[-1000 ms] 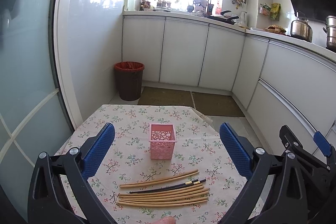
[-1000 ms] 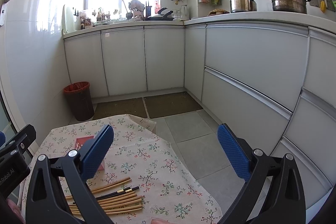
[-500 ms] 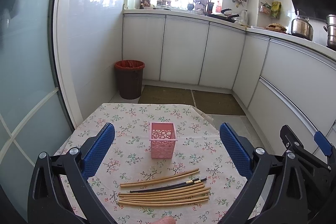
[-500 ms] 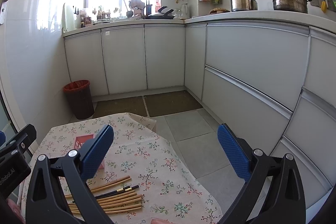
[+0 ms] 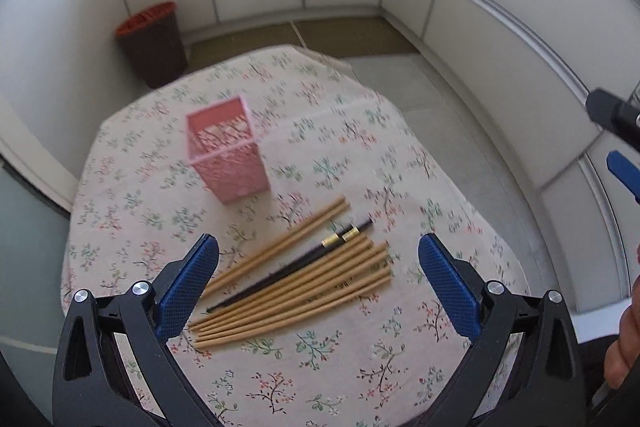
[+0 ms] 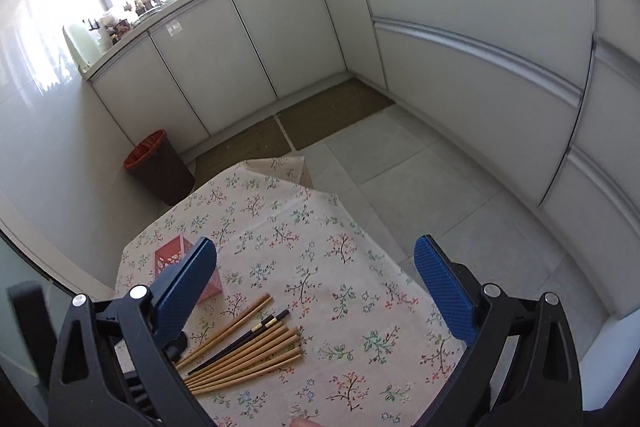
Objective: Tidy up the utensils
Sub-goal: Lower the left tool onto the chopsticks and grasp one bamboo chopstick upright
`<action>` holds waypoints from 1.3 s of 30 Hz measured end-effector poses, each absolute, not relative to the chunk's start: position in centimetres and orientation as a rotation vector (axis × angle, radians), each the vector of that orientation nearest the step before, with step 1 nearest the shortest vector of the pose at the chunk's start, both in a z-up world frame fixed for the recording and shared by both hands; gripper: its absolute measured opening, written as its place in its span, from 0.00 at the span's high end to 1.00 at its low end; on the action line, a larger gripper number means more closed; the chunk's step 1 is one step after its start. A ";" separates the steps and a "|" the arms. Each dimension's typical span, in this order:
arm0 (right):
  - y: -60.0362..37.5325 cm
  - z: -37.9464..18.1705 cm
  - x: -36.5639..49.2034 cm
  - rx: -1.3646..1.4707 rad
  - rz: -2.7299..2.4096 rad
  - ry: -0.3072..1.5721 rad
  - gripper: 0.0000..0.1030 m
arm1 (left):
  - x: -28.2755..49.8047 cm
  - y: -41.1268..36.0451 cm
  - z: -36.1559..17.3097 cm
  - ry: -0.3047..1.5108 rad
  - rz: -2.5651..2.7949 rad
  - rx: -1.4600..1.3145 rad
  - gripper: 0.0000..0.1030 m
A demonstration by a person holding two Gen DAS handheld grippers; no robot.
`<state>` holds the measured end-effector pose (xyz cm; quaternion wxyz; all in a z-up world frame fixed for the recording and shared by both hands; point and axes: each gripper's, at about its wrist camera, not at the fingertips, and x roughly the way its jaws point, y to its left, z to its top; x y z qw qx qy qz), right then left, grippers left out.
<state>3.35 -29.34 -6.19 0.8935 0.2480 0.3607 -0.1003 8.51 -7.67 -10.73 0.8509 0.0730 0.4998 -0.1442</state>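
Note:
Several bamboo chopsticks (image 5: 304,287) and a black pair with gold bands (image 5: 304,261) lie side by side on the floral tablecloth (image 5: 360,163). A pink perforated holder (image 5: 228,155) stands upright behind them. My left gripper (image 5: 318,287) is open and empty, hovering above the chopsticks. My right gripper (image 6: 316,291) is open and empty, above the table's right part. In the right wrist view the chopsticks (image 6: 248,351) lie at lower left and the holder (image 6: 176,259) is partly hidden by the left finger.
A brown bin with a red liner (image 5: 154,43) stands on the floor past the table, also in the right wrist view (image 6: 160,167). White cabinets (image 6: 460,39) line the back and right. The table edge (image 6: 384,247) drops to tiled floor at right.
Both grippers have tilted downward and moved in over the table, so the chopsticks and holder look larger and nearer. Both jaws stay open. Nothing on the table has moved.

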 end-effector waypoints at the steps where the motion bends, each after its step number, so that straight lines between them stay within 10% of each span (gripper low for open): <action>1: -29.9 -6.9 3.7 0.543 -0.206 0.778 0.06 | 9.3 -8.6 -11.9 1.100 -0.323 0.176 0.07; 6: -32.4 -11.2 5.4 0.727 -0.181 0.945 0.06 | 13.0 -12.5 -16.6 1.232 -0.348 0.349 0.08; 18: -33.6 -14.8 6.8 0.803 -0.162 1.061 0.06 | 19.2 -14.2 -23.0 1.390 -0.337 0.412 0.62; 39: -29.3 -16.4 9.3 0.728 -0.054 1.159 0.06 | 19.1 -10.7 -23.9 1.298 -0.307 0.410 0.93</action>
